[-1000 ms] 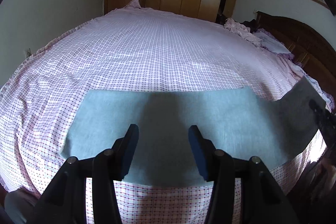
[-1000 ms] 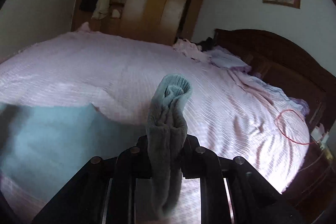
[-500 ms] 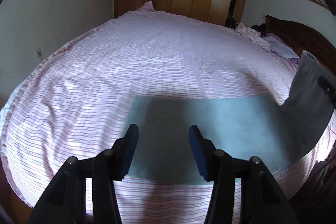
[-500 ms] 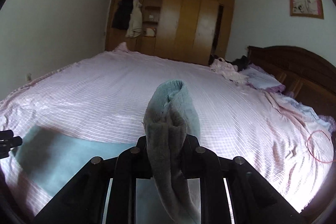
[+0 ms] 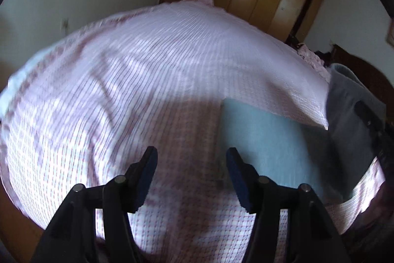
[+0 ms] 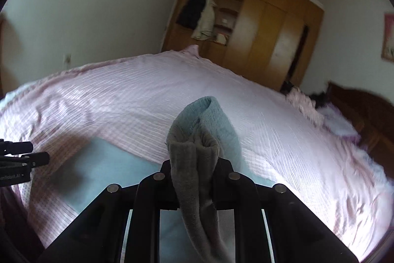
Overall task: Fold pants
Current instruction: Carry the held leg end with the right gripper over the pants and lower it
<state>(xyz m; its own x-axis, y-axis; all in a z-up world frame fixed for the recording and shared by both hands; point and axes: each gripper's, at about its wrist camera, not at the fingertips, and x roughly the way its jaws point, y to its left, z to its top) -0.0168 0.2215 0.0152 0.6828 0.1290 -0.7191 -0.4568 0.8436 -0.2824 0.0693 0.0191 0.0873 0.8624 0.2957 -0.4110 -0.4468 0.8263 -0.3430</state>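
The pants (image 5: pixel 270 139) are soft grey-blue fleece, lying flat near the front edge of the bed. My right gripper (image 6: pixel 194 164) is shut on one end of the pants (image 6: pixel 197 139), which bunches up above the jaws and hangs down behind them. In the left wrist view that lifted end (image 5: pixel 349 110) rises at the right with the right gripper (image 5: pixel 369 115) on it. My left gripper (image 5: pixel 190 164) hovers over bare sheet left of the pants' near edge. Its jaws are opening with nothing between them. It also shows at the left edge of the right wrist view (image 6: pixel 37 154).
The bed (image 5: pixel 147 65) has a pink checked sheet. A wooden wardrobe (image 6: pixel 258 41) with hanging clothes stands at the far wall. A dark wooden headboard (image 6: pixel 364 110), pillows and crumpled pink cloth (image 6: pixel 303 102) lie at the right.
Both views swung left across the bed. The pants shifted from under my left gripper to its right. The lifted end travelled left with my right gripper, and the left jaws spread wider.
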